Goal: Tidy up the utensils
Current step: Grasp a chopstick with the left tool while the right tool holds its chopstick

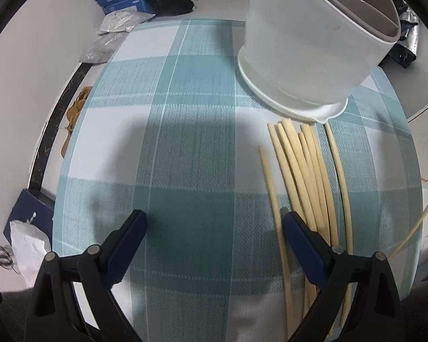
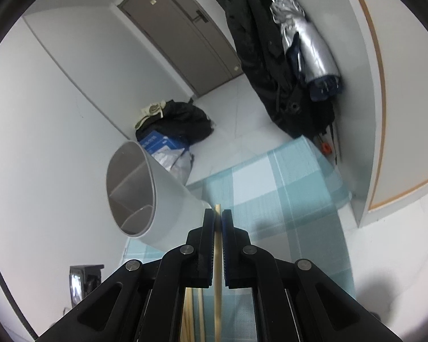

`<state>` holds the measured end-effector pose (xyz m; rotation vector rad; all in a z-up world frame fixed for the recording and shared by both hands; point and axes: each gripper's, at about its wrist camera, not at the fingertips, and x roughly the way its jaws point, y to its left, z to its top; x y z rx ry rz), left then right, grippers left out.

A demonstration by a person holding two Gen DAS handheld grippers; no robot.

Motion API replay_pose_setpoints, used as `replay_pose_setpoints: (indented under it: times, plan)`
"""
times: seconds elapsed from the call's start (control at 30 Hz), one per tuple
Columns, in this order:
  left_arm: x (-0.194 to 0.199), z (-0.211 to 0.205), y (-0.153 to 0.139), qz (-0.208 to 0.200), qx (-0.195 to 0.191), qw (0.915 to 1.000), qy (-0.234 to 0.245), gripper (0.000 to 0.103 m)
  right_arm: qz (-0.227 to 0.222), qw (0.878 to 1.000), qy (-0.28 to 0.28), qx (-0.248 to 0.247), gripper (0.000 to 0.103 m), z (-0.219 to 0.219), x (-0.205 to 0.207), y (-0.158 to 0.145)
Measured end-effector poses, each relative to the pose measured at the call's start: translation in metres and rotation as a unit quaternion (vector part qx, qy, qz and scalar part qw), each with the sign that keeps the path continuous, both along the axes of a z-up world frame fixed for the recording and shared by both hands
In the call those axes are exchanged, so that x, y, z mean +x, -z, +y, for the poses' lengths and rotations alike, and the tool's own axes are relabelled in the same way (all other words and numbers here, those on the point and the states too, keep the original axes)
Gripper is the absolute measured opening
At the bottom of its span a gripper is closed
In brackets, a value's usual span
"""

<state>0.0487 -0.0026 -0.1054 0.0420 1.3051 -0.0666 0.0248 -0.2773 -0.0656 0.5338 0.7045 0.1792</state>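
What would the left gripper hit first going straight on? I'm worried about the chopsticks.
Likely the bare tablecloth. The open left gripper points steeply down at it; the chopsticks lie off by its right finger, probably just outside that line.

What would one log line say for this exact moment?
right gripper: shut on chopstick | left gripper: open, empty | holder: upright on tablecloth | loose chopsticks: beside holder

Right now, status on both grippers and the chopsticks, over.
Left gripper open, empty, over the tablecloth. Right gripper shut on one chopstick. Loose chopsticks beside the utensil holder. Nothing in the way.
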Motion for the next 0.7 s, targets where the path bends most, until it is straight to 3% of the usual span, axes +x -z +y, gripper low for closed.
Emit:
replay_pose_setpoints:
  times: [0.03, 0.23, 0.33, 0.4, 0.53, 0.7]
  plan:
    - [0.000, -0.004, 0.001, 0.000, 0.002, 1.0000, 0.006, 0.090, 0.000, 1.000, 0.000, 0.001, 0.004, -0.001, 0.000, 0.000]
    - [0.017, -0.016, -0.014, 0.003, 0.004, 0.9997, 0.024, 0.054, 0.010, 1.000, -0.003, 0.014, 0.004, -0.006, 0.004, 0.003]
    - [0.016, -0.022, -0.011, 0.003, -0.008, 0.9998, 0.017, 0.030, 0.008, 1.000, -0.004, 0.012, 0.004, -0.007, 0.003, 0.002]
    - [0.014, -0.023, -0.010, 0.000, -0.014, 0.9999, 0.004, 0.007, 0.005, 1.000, -0.002, 0.011, 0.004, -0.006, 0.002, 0.002]
    - [0.011, -0.027, 0.010, -0.005, -0.035, 0.9989, -0.030, 0.002, 0.000, 1.000, -0.007, 0.003, 0.004, -0.003, 0.000, 0.000]
    - [0.009, -0.023, -0.001, -0.027, -0.043, 0.9977, -0.045, 0.001, -0.008, 1.000, -0.014, -0.008, 0.004, 0.003, -0.003, -0.003]
